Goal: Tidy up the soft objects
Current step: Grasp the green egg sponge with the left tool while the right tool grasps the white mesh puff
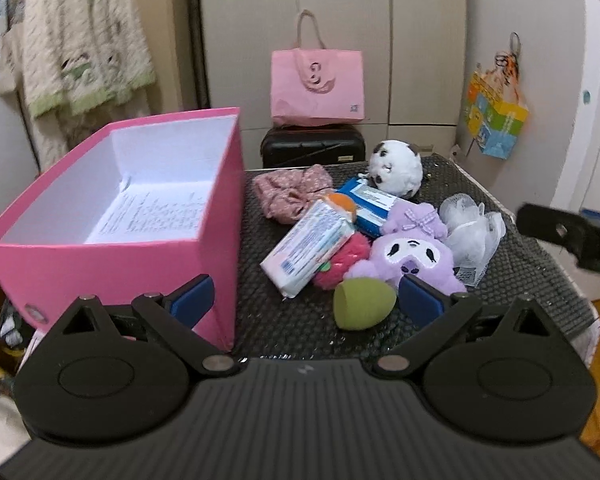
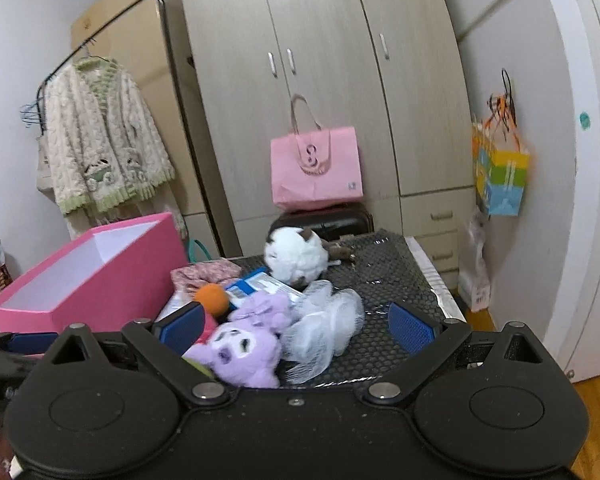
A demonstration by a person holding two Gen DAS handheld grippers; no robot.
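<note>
Black mesh-topped table point(image 1: 500, 288) in a bedroom, wardrobe point(image 2: 320, 80) behind. Left gripper point(image 1: 306, 300) jaws spread wide, empty, hovering at the near table edge; green egg sponge point(image 1: 362, 302) sits between its blue pads, touching neither. Just beyond: purple plush point(image 1: 408, 256), red pompom point(image 1: 342, 260), tissue pack point(image 1: 310, 244), white mesh pouf point(image 1: 472, 232). Pink box point(image 1: 112, 216) stands open at left, paper sheet inside. Right gripper point(image 2: 296, 326) jaws also apart, empty, purple plush and pouf between them. Farther: blue pack point(image 1: 370, 204), pink scrunchie point(image 1: 292, 192), white round plush point(image 1: 396, 170).
</note>
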